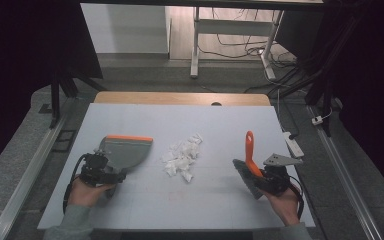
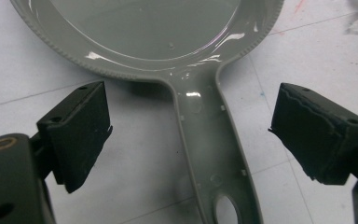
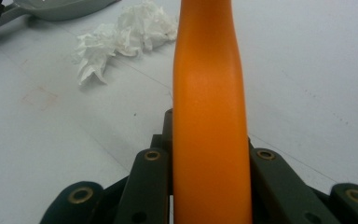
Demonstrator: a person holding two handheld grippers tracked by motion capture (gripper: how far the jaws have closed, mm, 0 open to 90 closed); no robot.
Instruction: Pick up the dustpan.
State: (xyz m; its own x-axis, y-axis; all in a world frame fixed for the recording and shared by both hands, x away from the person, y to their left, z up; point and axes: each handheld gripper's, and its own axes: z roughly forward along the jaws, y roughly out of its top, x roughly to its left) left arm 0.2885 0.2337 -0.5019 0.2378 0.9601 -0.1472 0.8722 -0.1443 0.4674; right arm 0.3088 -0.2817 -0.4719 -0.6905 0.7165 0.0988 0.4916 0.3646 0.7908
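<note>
The left gripper [image 2: 191, 135] straddles the dustpan [image 1: 125, 150] handle, jaws wide. The right gripper [image 1: 270, 181] clamps the brush [image 1: 249, 165]. Next, probably: grasp the dustpan, sweep paper scraps [image 1: 182, 157] toward nine o'clock.

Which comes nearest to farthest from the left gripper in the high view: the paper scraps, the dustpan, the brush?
1. Dustpan, right at the left gripper, handle between its jaws.
2. Paper scraps, mid-table.
3. Brush, far right, in the right gripper.

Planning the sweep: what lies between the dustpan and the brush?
A pile of torn white paper scraps lies between the dustpan and the brush, seen in the high view.
</note>
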